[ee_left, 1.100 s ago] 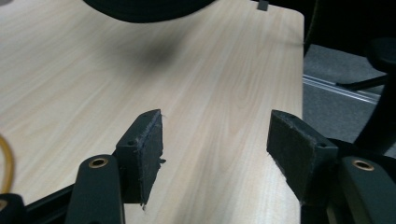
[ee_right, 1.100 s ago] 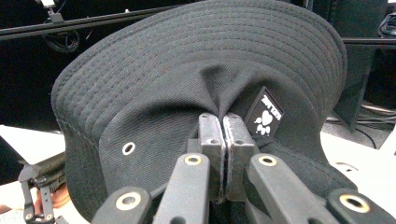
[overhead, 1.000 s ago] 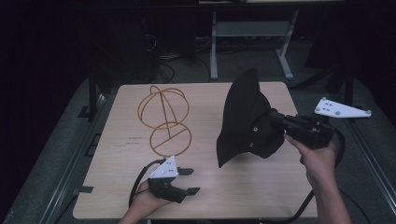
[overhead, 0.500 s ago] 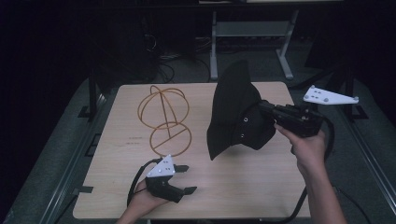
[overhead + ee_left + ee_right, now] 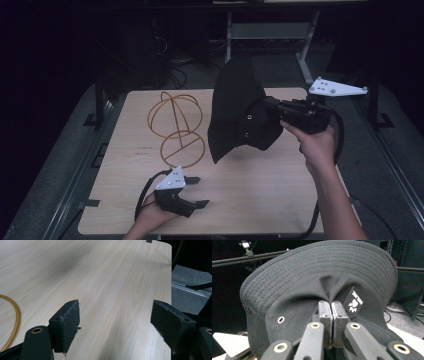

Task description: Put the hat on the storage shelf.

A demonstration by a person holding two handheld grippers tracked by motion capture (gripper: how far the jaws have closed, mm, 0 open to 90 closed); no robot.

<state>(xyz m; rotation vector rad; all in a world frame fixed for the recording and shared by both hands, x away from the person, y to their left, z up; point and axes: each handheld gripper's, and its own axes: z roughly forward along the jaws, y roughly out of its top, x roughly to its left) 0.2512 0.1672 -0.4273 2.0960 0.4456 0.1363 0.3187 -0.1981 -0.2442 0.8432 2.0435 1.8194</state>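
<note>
A black bucket hat (image 5: 240, 115) hangs in the air over the table's right half. My right gripper (image 5: 267, 102) is shut on a pinch of its crown fabric. In the right gripper view the jaws (image 5: 331, 307) meet on the cloth beside a small paw-print label, brim arching above. An orange wire hat stand (image 5: 176, 133) stands left of the hat, apart from it. Near the table's front edge my left gripper (image 5: 200, 191) is open; its jaws have just been opening, with nothing between them (image 5: 115, 317). A curve of the wire stand (image 5: 18, 317) shows at that view's left.
The light wooden table (image 5: 280, 200) has bare surface in front of the hat and to its right. Dark rails (image 5: 95, 115) run along its left side. A metal frame (image 5: 270, 30) stands on the floor behind it. My right gripper's cable (image 5: 340, 140) loops past the wrist.
My right hand has carried the hat left and a little up, closer to the wire stand. My left hand has stayed where it was at the front edge.
</note>
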